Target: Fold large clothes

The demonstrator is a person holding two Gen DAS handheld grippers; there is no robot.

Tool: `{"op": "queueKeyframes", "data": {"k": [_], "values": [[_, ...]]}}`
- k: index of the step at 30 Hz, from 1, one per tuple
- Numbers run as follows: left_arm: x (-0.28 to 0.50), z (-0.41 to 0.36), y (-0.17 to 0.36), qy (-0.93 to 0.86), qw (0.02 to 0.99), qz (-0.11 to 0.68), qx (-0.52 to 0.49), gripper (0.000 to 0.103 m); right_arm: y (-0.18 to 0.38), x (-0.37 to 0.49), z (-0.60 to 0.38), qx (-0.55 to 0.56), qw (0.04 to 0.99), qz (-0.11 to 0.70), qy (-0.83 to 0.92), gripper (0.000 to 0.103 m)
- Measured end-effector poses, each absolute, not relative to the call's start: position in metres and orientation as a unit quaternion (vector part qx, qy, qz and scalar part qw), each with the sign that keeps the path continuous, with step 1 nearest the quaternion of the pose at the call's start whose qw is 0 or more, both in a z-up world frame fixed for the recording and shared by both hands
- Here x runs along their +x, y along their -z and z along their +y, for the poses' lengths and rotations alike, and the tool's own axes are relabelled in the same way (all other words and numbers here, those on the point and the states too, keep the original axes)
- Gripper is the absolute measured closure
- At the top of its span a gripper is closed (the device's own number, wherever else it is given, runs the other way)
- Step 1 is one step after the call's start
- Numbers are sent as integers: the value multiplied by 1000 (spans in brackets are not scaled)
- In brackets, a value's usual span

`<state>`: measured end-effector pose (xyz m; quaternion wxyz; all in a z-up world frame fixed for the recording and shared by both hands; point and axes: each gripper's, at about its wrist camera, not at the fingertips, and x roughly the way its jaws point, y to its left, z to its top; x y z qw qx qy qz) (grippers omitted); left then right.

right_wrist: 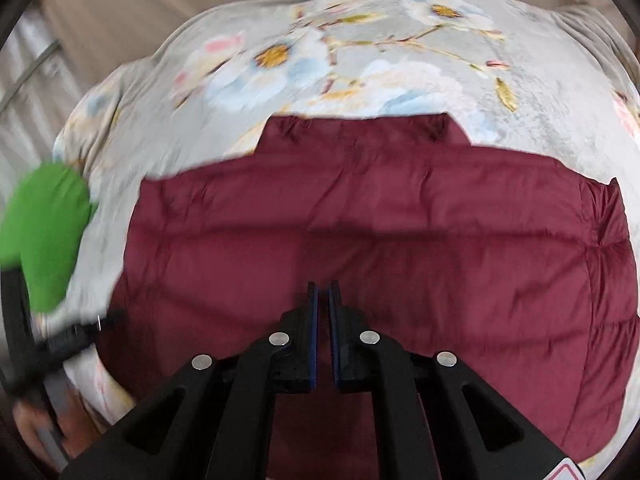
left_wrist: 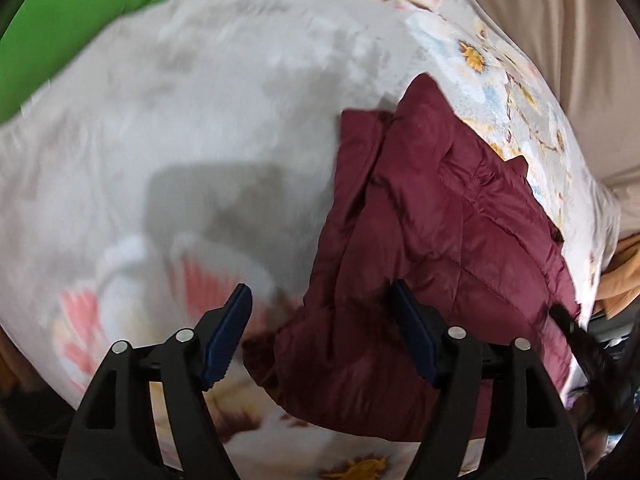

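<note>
The right gripper (right_wrist: pixel 323 292) is hovering over the maroon puffer jacket (right_wrist: pixel 380 264) with its jaws nearly clenched on nothing. The left gripper (left_wrist: pixel 320 300) is hanging released at the jacket's edge. The jacket is lying on a floral blanket (right_wrist: pixel 360 60), a green cloth (left_wrist: pixel 72 20) beyond.

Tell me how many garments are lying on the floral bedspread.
1: a maroon puffer jacket on the floral bedspread, below the right gripper. A green item at the edge is unidentifiable.
</note>
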<state>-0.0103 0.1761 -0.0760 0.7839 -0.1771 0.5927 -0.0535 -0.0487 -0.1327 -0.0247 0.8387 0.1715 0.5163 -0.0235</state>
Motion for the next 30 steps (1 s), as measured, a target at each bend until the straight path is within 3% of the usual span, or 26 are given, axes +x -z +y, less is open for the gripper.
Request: {"op": "queueKeyframes", "data": {"k": [10,18,24,26,28,30], "values": [[-3,160,97,95,758,619,-182,32,77,6,-162,246,784,568,44,103],[23,156,84,117,766,604,-185,31,54,33,-154,240,795,557,33,101],[38,150,105,116,751,613,-215,17,85,40,-155,249,780,573,23,103],[38,140,101,133,755,608,-206,35,83,38,-153,238,787,569,16,103],[36,133,91,154,752,607,-207,69,83,35,-154,235,791,565,13,103],[31,126,75,176,754,597,-210,88,83,35,-154,238,792,563,11,103]]}}
